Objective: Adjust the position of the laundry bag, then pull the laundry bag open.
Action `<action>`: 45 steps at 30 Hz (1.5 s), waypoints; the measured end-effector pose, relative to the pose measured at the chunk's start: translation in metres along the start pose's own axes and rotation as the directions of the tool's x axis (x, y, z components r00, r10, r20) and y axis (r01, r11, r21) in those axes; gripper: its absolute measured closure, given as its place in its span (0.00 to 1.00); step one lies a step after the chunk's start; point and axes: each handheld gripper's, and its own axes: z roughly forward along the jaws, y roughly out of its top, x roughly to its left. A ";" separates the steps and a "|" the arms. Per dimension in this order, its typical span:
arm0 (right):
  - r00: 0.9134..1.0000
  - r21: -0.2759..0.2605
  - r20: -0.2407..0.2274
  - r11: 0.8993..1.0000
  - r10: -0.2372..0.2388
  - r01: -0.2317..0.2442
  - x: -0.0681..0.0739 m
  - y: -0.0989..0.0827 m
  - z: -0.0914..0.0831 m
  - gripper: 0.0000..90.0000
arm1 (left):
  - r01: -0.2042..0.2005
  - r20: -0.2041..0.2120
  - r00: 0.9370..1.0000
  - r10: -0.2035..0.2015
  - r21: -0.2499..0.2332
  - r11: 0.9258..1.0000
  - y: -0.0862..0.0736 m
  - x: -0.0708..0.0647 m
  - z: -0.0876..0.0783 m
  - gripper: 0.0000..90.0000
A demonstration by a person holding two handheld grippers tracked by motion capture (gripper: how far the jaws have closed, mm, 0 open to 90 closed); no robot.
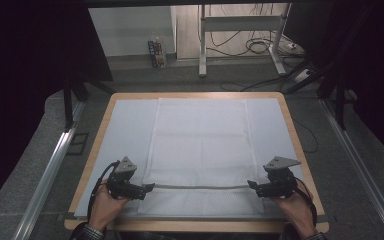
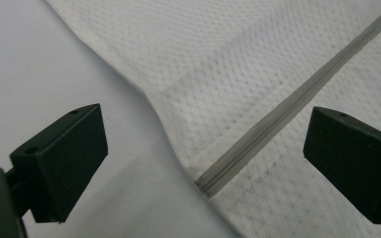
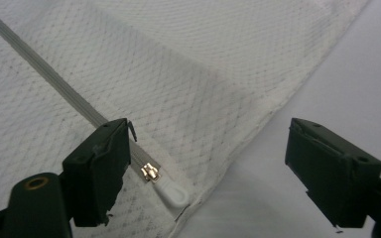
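While my hands sit at the near edge of the table, my left gripper and right gripper both stand wide apart and grip nothing. They point inward at the two ends of the grey zipper on a white mesh bag. The zipper's end lies between my left jaws. Its white pull tab rests just beside my right gripper's left jaw. Beyond, the bag lies flat down the middle of the pale mat.
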 end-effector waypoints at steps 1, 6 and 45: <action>1.000 -0.001 -0.002 1.000 0.001 -0.001 0.001 -0.001 0.000 0.15 | -0.008 -0.004 1.000 0.008 0.005 1.000 -0.001 0.000 -0.001 0.02; 0.999 0.007 -0.041 1.000 -0.016 0.016 0.002 -0.006 0.000 0.05 | -0.045 -0.039 0.998 0.046 0.035 0.998 -0.006 -0.001 -0.001 0.02; 0.995 0.087 -0.072 0.993 -0.069 0.075 0.008 -0.021 0.003 0.01 | -0.080 -0.069 0.994 0.084 0.058 0.995 -0.010 -0.001 0.002 0.02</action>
